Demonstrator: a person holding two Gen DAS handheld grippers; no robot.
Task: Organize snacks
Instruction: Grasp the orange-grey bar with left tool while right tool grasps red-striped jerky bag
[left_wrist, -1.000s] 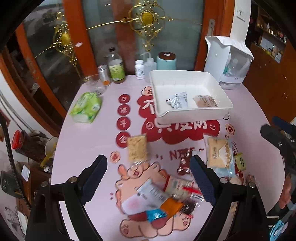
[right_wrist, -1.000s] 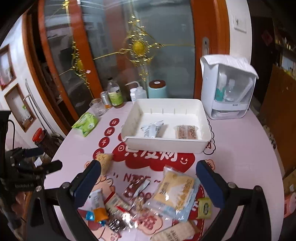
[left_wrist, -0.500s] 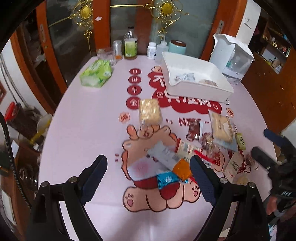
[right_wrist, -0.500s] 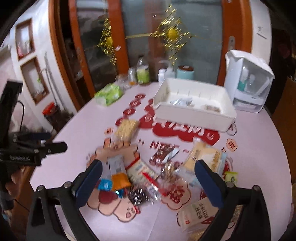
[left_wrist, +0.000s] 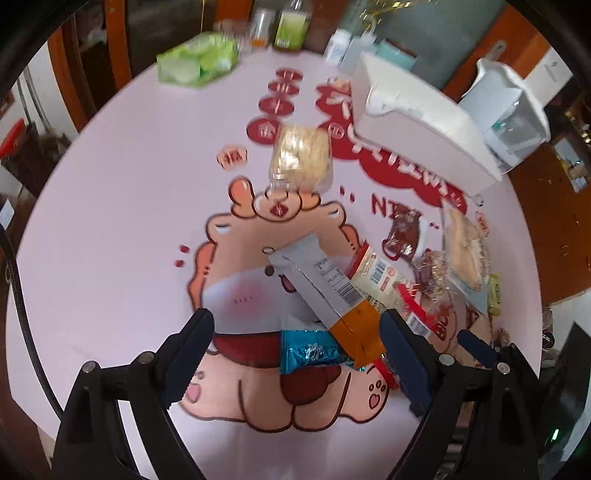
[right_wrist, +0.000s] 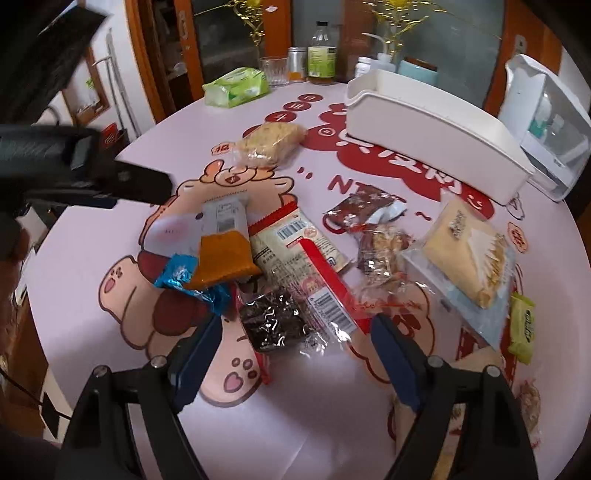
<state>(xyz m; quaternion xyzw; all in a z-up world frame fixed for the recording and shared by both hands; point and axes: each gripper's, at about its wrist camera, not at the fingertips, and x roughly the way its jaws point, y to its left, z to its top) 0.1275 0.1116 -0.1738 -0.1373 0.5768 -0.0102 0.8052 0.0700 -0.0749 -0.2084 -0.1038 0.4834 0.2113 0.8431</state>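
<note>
Loose snacks lie piled on the pink round table. My left gripper hangs open just above a blue foil candy and the orange end of a grey bar; neither pad touches them. My right gripper is low over a shiny black packet. Its jaws are closing with the packet between them, the pads still apart from it. A white tray stands at the back. A cracker pack and a sandwich pack lie nearby.
A green tissue pack, a glass, bottles and a white dispenser line the table's far edge. The left gripper's black body reaches in from the left. A green candy lies at the right.
Both grippers have dropped from high above the table to just over the snack pile and tilted downward. The right jaws have narrowed a little.
</note>
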